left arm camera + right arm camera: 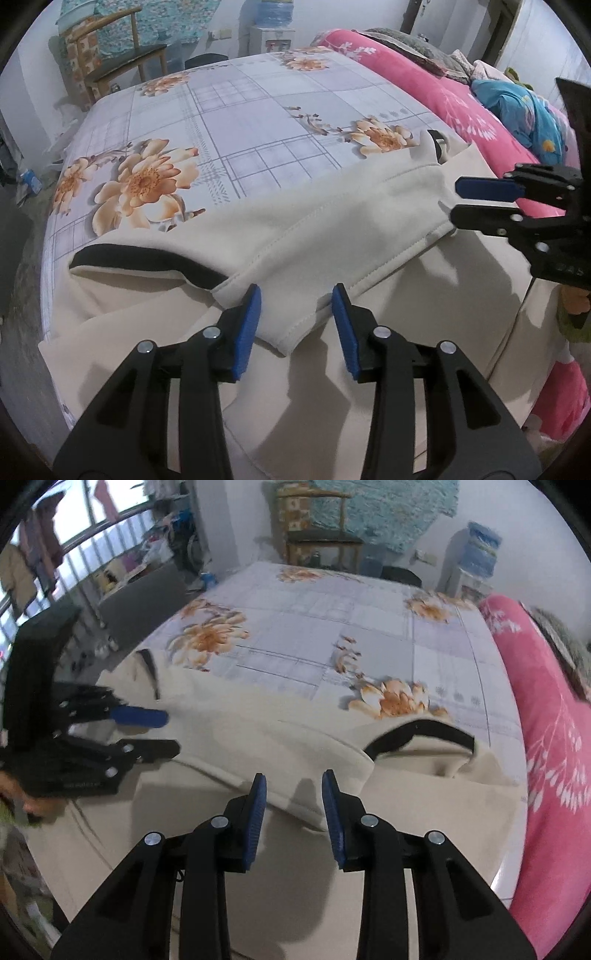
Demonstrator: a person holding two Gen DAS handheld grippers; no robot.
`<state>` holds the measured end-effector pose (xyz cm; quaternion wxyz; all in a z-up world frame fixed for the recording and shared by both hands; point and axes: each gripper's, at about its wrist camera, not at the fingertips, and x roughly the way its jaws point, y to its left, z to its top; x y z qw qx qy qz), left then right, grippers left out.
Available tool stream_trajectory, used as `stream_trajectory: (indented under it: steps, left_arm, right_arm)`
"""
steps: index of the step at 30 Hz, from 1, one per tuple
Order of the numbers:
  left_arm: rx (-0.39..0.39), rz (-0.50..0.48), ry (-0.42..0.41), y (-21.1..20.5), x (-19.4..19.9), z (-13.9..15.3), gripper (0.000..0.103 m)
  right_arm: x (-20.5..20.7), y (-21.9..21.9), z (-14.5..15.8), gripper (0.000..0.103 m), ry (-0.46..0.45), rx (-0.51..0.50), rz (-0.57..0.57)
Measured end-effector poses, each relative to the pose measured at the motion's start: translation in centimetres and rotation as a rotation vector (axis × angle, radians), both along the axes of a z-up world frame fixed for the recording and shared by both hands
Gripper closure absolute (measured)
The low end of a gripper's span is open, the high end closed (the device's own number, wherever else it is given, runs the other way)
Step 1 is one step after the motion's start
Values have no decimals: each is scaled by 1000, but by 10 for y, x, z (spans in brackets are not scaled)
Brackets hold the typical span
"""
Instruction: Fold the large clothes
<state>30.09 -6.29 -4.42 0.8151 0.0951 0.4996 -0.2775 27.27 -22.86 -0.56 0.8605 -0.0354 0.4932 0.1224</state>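
Cream cloth, a big coat (332,229), lies flat on the bed (258,122) so it can be folded. Its black-edged sleeves are turned in over its middle. The left gripper (295,321) is open over a folded edge of the coat. The right gripper (293,805) is open over the coat too, holding nothing. A pink blanket (546,720) sits beside the coat. A chair (317,528) stands past the bed, far from the coat. Nothing blocks the way.

Home bedroom: floral-sheeted bed (236,122), pink blanket (546,709), wooden chair (317,528).
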Motion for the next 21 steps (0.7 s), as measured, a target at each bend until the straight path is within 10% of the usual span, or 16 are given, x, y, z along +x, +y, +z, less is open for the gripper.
stream_trajectory:
  steps: [8,21]
  left_arm:
    - [69,49,-36,-4,-18,13,51]
    - [12,155,-111,49,-134,67,22]
  right_arm:
    - [-16,-16,10,70,75,97,-74]
    - [-154,-18,46,22,-57,126,-138]
